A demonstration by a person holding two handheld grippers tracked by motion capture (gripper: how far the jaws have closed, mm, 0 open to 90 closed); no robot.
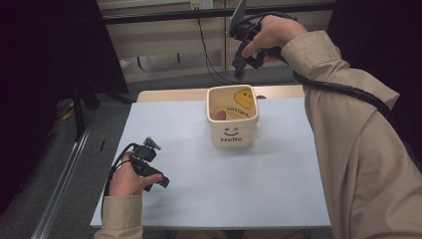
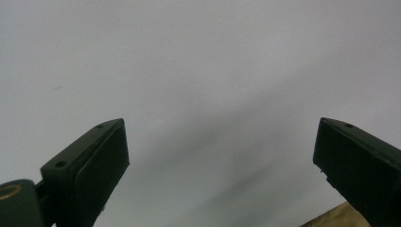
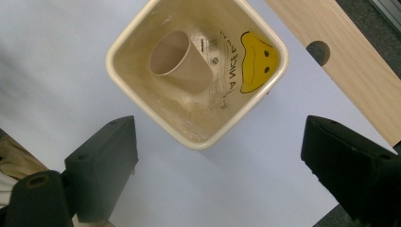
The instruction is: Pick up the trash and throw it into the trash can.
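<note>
A cream square container (image 1: 232, 122) with "Hello" and a smiley on its front stands at the back middle of the pale sheet (image 1: 209, 189). A brown paper cup (image 3: 177, 61) lies on its side inside it, beside a yellow face printed on the inner wall (image 3: 255, 59). My right gripper (image 1: 240, 69) hangs well above and behind the container, pointing down; in the right gripper view its jaws stand open (image 3: 220, 165) with nothing between them. My left gripper (image 1: 152, 167) rests low over the sheet at the front left, also open (image 2: 220, 161) and empty.
The sheet covers a wooden table whose bare strip (image 3: 359, 71) with a round hole (image 3: 318, 52) shows behind the container. A dark panel (image 1: 59, 50) stands at the left, and cables (image 1: 209, 55) hang behind the table.
</note>
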